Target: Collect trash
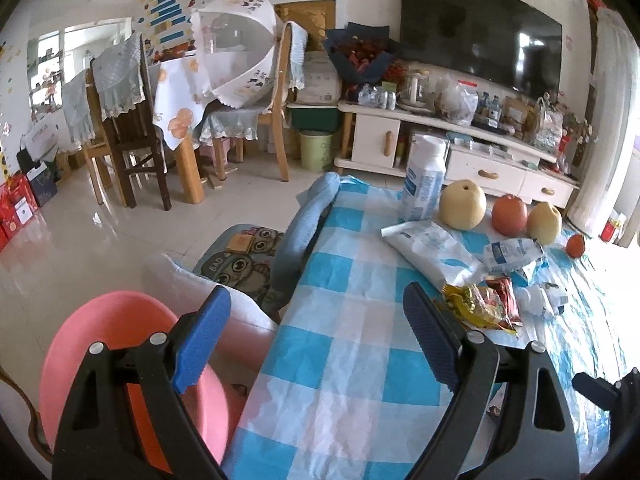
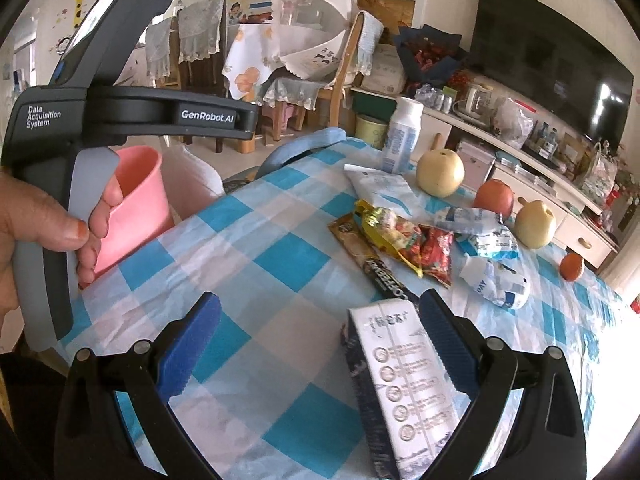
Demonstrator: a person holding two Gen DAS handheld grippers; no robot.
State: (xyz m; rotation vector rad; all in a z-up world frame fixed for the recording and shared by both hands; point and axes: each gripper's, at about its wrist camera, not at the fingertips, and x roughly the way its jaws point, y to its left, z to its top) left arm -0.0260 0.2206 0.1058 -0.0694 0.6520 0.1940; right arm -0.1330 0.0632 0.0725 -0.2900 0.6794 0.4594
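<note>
The counter [image 2: 256,264], under a blue-and-white checked cloth, carries everything. At its left edge, lower than the top, stands the pink bin [image 1: 116,344], where the trash looks meant to go.

On the far part of the cloth stand a white bottle [image 1: 425,178], two pears [image 1: 463,205] and an apple [image 1: 509,215], none of them trash by the look of it. In front of the fruit lies the litter: a flattened white pouch [image 1: 434,249], crumpled blue-and-white wrappers [image 1: 514,254], a yellow and red snack wrapper [image 1: 482,306], and a dark coffee stick [image 2: 374,258] just beside it.

Nearest is a white and dark carton [image 2: 404,392], lying flat between the fingers of the right gripper [image 2: 320,348]. Those fingers stand wide apart; the right one is at the carton's edge, but they hold nothing, and I cannot tell whether it touches.

The left gripper [image 1: 316,336] is also wide open and empty — it hangs over bare cloth between the bin and the wrappers, with a hand [image 2: 44,224] on its grey trigger.

Risks from here: the carton lies off to one side of the right fingers, so closing may push it away or pinch the cloth. The wrappers are thin and overlapping — a grab could lift two, or slip off. A wide sweep could roll the fruit or topple the bottle.
</note>
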